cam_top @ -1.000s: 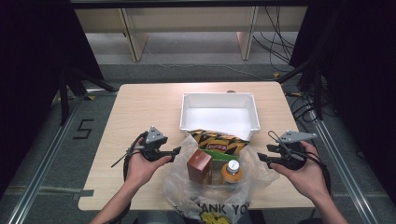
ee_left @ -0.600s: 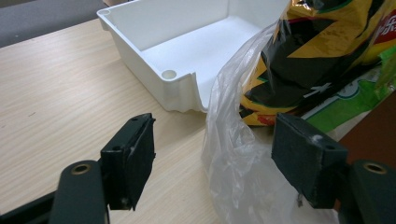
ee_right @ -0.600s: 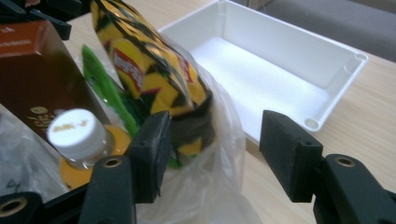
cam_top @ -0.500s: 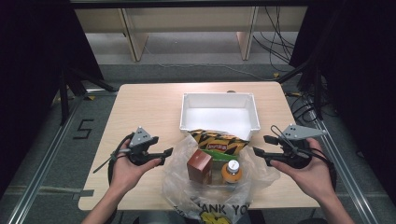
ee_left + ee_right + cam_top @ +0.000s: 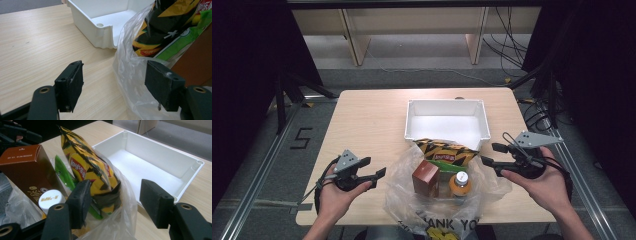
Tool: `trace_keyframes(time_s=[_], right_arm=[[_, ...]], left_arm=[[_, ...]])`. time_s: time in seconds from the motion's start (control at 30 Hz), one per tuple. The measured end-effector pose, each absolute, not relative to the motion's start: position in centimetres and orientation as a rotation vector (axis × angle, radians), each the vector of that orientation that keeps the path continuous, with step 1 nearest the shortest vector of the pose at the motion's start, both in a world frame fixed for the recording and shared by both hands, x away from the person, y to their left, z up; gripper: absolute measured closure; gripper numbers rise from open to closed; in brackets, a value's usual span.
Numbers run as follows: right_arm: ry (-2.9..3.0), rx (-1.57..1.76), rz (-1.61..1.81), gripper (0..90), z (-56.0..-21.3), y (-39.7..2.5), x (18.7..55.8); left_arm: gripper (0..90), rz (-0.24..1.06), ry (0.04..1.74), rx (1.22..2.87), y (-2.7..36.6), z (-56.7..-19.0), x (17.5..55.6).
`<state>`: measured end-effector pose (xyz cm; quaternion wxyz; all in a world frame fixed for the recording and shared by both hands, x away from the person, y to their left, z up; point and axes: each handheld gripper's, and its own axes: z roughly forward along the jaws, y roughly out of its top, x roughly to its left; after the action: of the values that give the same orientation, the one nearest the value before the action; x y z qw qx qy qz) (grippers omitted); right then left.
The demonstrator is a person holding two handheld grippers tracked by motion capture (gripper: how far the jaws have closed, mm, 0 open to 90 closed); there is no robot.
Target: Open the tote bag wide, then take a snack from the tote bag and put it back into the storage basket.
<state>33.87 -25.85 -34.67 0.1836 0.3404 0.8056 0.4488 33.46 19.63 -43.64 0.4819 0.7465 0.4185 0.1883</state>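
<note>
While I hold both hands low at the near edge of the surface [image 5: 362,120], the left tongs [image 5: 373,167] stand with jaws apart, gripping nothing, just left of the clear plastic bag [image 5: 404,195]. Seen along the left gripper view, their black pads [image 5: 71,83] frame bare wood and the bag's crinkled wall [image 5: 130,75], which lies against the right-hand pad without being pinched. My left hand [image 5: 337,192] cradles these tongs from below.

On the bag's other side, the right tongs [image 5: 493,154] likewise stand with jaws spread and empty, resting in my right hand [image 5: 544,182]. Through the right gripper view, the bag's rim and the chip packet [image 5: 92,175] sit between and just beyond the pads [image 5: 156,203]; I cannot tell whether the left-hand pad touches the plastic.

Within the bag, the yellow-and-black chip packet [image 5: 447,152] leans at the far side, the brown carton [image 5: 425,177] stands upright in the middle, and a white-capped bottle [image 5: 460,182] stands just right of the carton. A green wrapper [image 5: 63,173] shows between carton and packet.

Beyond the bag, touching its far edge, lies the white tray [image 5: 412,120], open and hollow, its long side facing me.
</note>
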Motion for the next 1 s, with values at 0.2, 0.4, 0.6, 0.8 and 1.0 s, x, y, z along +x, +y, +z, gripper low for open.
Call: trace_keyframes(time_s=[0.2, 0.4, 0.6, 0.8, 1.0], right_arm=[[2.229, 0.99, 1.318, 40.4, -34.8, -25.9, 33.8], [2.249, 0.96, 1.319, 40.6, -35.1, -26.0, 33.9], [2.278, 0.949, 1.329, 40.6, -34.4, -25.7, 33.8], [2.268, 0.924, 1.341, 41.1, -34.2, -24.8, 34.2], [2.306, 0.904, 1.325, 41.6, -34.3, -23.9, 34.8]], left_arm=[[30.5, 0.49, 1.028, 1.801, 19.8, -43.8, 32.9], [30.5, 0.498, 1.038, 1.796, 20.0, -44.1, 32.6], [30.4, 0.506, 1.036, 1.806, 20.1, -44.3, 32.3], [30.4, 0.507, 1.037, 1.808, 20.0, -44.6, 31.7], [30.4, 0.503, 1.042, 1.816, 20.1, -45.0, 31.6]])
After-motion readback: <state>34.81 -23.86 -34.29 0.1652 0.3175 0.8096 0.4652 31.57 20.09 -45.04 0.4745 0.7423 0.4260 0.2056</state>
